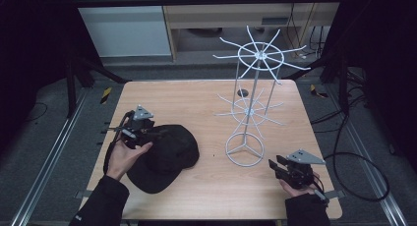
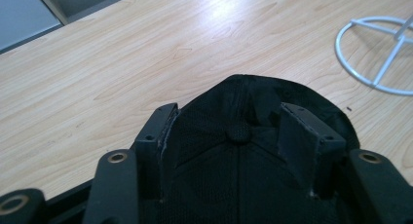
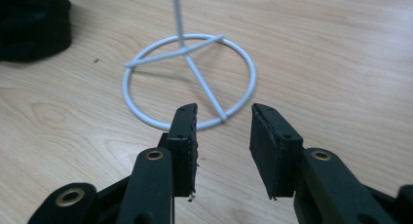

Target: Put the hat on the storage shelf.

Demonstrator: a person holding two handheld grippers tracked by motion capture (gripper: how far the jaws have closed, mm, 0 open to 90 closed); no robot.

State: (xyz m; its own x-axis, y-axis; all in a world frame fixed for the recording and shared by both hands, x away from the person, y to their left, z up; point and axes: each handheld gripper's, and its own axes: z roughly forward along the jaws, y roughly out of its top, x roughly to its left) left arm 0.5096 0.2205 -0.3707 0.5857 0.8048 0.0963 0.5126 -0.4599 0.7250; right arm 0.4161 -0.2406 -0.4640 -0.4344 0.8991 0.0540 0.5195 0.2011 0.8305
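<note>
Left gripper (image 2: 238, 131): jaws apart, straddling black cap (image 1: 167, 155) | Right gripper (image 3: 224, 136): jaws apart, empty, wire rack (image 3: 190, 78) base just ahead

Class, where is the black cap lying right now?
In the high view the cap lies on the table toward its near left, left of the white wire rack, with the left gripper at its far-left edge.

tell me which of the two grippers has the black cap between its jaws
The left gripper: its jaws stand either side of the black fabric cap. The right gripper has bare wooden table between its jaws, near the white wire rack's ring base.
</note>
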